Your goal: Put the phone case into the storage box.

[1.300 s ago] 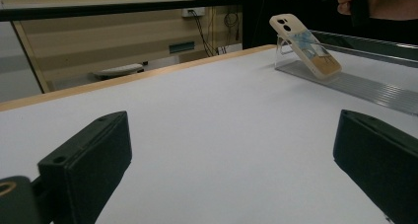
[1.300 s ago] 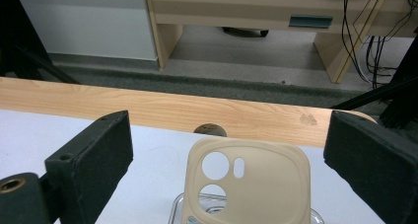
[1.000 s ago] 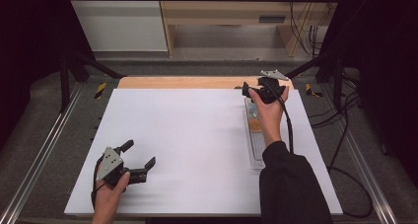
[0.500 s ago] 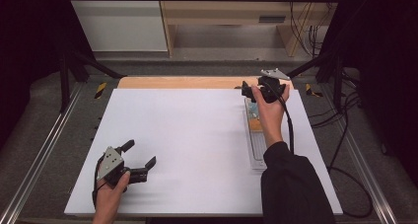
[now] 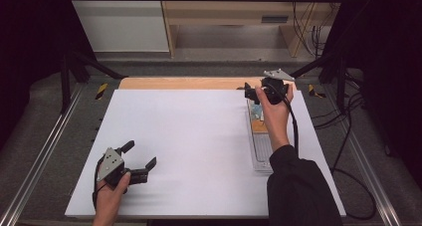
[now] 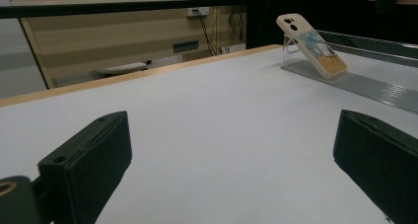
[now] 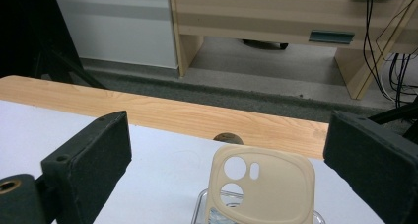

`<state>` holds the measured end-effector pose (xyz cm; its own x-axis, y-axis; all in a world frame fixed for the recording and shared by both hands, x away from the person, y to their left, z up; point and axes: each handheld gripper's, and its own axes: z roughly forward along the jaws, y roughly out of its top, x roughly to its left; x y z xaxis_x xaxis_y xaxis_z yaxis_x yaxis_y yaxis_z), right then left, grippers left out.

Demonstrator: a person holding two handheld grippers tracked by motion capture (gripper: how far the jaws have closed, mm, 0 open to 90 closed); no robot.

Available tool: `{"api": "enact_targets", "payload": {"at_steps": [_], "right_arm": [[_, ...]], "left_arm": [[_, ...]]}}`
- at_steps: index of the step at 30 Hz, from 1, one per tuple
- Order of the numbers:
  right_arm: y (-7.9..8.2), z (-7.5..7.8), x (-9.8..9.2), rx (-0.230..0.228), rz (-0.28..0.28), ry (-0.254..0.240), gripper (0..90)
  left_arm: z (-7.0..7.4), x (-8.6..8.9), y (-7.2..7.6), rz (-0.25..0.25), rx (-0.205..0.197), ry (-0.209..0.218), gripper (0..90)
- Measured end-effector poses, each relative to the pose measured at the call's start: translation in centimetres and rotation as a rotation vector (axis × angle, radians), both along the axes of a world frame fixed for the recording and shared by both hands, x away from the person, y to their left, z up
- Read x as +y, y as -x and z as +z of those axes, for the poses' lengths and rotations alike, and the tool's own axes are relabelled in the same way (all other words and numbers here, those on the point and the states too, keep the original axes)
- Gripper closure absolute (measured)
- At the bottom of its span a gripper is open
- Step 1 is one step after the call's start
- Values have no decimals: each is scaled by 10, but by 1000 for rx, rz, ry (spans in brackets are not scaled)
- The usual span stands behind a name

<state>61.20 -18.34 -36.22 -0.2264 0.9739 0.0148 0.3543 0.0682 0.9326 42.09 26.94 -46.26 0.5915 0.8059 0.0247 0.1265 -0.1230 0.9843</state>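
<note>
A cream phone case (image 7: 261, 184) with a printed picture leans on a clear ridged stand (image 5: 260, 146) at the table's right side. From the left gripper view the phone case (image 6: 311, 44) shows tilted back on that stand (image 6: 360, 83). My right gripper (image 5: 251, 92) hangs just above the top of the case, jaws wide open with the case's camera end between and below them. My left gripper (image 5: 138, 155) rests open near the table's front left corner, nothing between its jaws.
White sheet (image 5: 189, 136) covers the table, with a wooden strip (image 5: 189, 82) along its far edge. Metal rails (image 5: 45, 146) run down both sides. A cabinet (image 5: 119, 22) and wooden desk (image 5: 234, 17) with cables stand beyond.
The right gripper has shifted very slightly over the case. The left gripper has stayed put.
</note>
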Motion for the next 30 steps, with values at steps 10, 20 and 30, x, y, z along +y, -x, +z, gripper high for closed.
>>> {"api": "enact_targets", "payload": {"at_steps": [10,20,30], "right_arm": [[6,6,-1,-5,17,5,46],[14,6,-8,-22,26,9,47],[20,2,-20,-16,18,6,56]], "left_arm": [[-2,0,-1,5,6,-3,14],[-2,-1,-1,0,3,-5,14],[-3,-1,-1,2,7,-7,13]]}}
